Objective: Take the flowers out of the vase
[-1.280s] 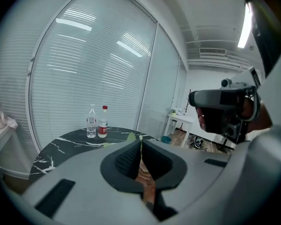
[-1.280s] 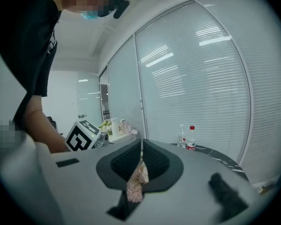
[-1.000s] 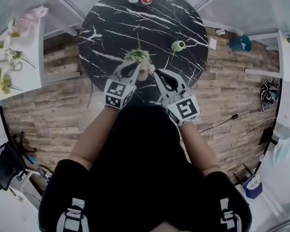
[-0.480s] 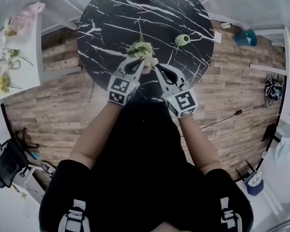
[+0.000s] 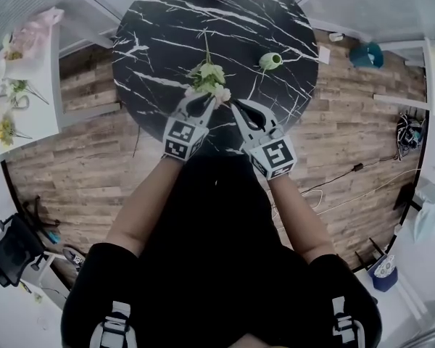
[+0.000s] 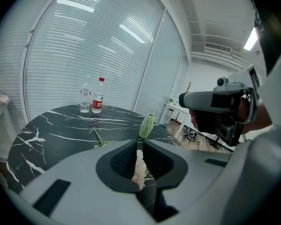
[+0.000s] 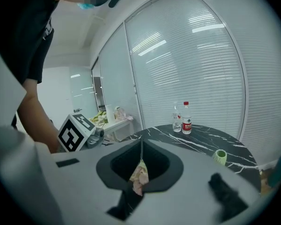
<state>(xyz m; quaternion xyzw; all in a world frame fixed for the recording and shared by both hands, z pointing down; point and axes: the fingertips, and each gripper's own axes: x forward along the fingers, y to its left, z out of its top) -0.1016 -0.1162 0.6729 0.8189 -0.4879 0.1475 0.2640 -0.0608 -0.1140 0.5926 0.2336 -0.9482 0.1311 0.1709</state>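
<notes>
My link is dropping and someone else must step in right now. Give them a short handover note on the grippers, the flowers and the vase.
Left gripper: closed on the flowers. A pale bloom sits between the jaws, which have just been opening a little.
Right gripper: shut on the same flowers, at a pinkish bloom.
Vase: on the table, apart to the right of the flowers, with no stems showing in it.
Done: the flowers are out of the vase, held low over the table's near part.
Left: probably lay them on the table and release both grippers.
</notes>
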